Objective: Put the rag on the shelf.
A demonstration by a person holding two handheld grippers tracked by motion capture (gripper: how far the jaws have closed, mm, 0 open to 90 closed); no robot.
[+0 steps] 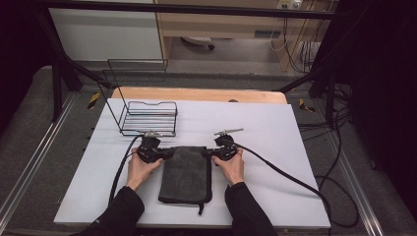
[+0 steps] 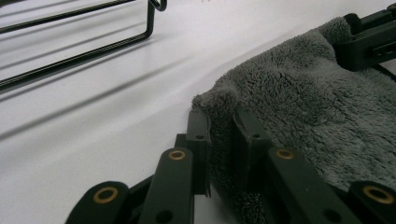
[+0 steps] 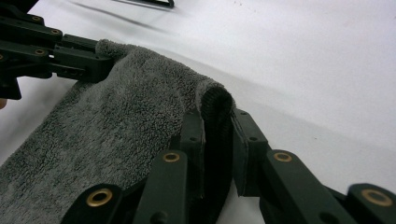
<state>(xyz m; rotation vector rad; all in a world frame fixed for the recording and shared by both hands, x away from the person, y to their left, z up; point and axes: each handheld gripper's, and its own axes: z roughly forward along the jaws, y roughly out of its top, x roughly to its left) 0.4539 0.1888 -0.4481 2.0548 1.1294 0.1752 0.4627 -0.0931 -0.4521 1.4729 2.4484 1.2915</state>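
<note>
Grey towel (image 1: 187,172) lies folded at centre-near of the white table (image 1: 275,147), long axis running 12 to 6 o'clock in the high view, its far edge level with both grippers and its near edge just short of the table's front edge. Left gripper (image 1: 164,154) sits at the towel's far-left corner, about 10 o'clock from the towel's middle; in the left gripper view its jaws are nearly closed, pinching a fold of towel (image 2: 224,121) between them. Right gripper (image 1: 212,154) sits at the far-right corner, about 2 o'clock; in the right gripper view the jaws are nearly closed on the hemmed edge of the towel (image 3: 217,121), which stands up between them. Far edge of the towel spans straight between the two grippers. A black wire rack (image 1: 147,118) stands at 11 o'clock from the towel, near the left gripper but not touching it; its base rail (image 2: 74,56) shows apart from the cloth. Open white surface at 3 o'clock, right of the towel, out to the table edge, crossed only by the right gripper's cable (image 1: 280,172). Open strip at 9 o'clock is narrower. Bare surface at 12 o'clock beyond the right gripper.
</note>
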